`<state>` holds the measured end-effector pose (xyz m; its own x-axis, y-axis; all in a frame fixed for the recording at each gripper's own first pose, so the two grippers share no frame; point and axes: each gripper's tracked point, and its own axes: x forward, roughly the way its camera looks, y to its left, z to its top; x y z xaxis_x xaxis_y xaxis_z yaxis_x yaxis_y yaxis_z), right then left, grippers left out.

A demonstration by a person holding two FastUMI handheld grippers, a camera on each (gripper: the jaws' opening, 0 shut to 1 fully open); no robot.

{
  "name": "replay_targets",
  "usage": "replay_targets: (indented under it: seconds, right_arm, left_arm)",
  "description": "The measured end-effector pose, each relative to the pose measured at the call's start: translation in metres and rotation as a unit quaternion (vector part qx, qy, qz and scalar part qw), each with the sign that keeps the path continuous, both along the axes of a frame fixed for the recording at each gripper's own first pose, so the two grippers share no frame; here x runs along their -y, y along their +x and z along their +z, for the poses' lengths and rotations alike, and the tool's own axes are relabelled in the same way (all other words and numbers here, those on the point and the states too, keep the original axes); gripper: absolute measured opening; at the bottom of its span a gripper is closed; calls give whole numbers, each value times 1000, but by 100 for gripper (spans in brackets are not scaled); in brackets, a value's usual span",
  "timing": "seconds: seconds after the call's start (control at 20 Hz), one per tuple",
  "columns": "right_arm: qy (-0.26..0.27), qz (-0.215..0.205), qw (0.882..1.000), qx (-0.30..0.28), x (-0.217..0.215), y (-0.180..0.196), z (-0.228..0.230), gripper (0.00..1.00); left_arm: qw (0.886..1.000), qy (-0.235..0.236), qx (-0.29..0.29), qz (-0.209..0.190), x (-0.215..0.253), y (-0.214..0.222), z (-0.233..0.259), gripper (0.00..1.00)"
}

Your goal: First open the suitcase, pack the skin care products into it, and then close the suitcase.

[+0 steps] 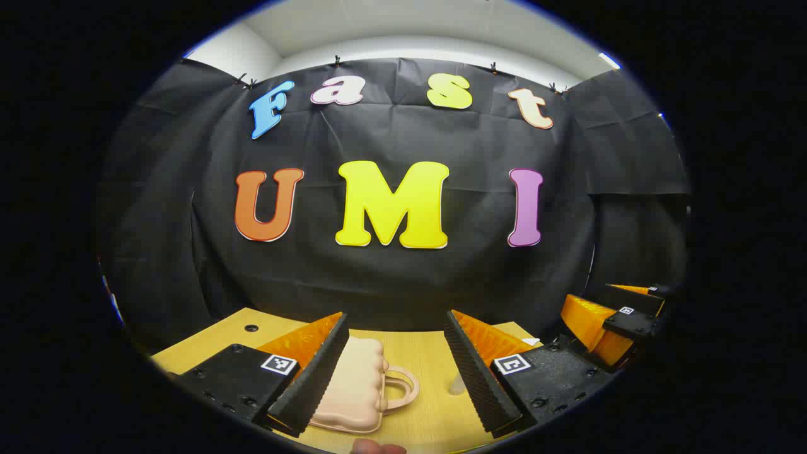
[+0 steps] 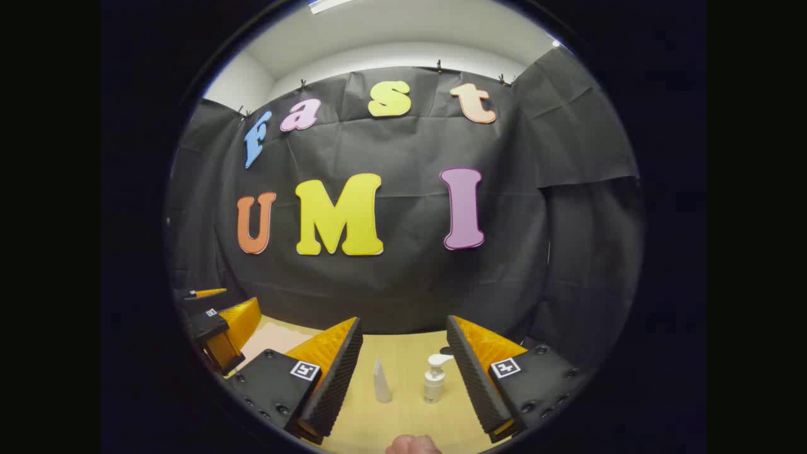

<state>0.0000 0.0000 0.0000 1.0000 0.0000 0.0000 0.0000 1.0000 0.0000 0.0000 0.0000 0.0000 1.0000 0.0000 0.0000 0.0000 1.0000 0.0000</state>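
**Q:** Ribbed pads line the fingers in both views. How do the fingers stand?

**A:** Left gripper: fingers spread wide, nothing between them. Right gripper: likewise wide apart and empty. Both hang above the tabletop, touching nothing. Each finger block carries a small square black-and-white marker; these are patterns, not words.

**Q:** Working outward from the fingers, where are the task's things?

**A:** In the left gripper view, the suitcase, a small pale pink case with a loop handle, lies flat on the tabletop just past the left finger, partly behind it. It looks closed, so opening appears not yet begun. In the right gripper view, a clear tube and a white pump bottle stand upright, near each other, framed between the right fingers but farther off. The suitcase's edge also appears at the left of that view, beside the other gripper.

**Q:** What could go wrong from here?

**A:** Three risks, as judgement. The suitcase looks light, so lifting its lid with one gripper may drag the whole case unless the other steadies it. The tube looks narrow-based and tall, so a glancing finger could tip it. The pump head overhangs, so a high grasp may slip.

**Q:** Any brands or labels?

**A:** None legible on suitcase, tube or bottle; they are too small to tell.
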Motion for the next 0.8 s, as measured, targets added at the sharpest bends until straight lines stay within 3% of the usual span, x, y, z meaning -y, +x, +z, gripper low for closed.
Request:
replay_targets:
  seconds: [0.8]
  right_arm:
    - [-18, 10, 1000, -3, -3, 23, -5, 80]
  left_arm:
    - [1000, 23, 2, -3, 5, 17, -6, 98]
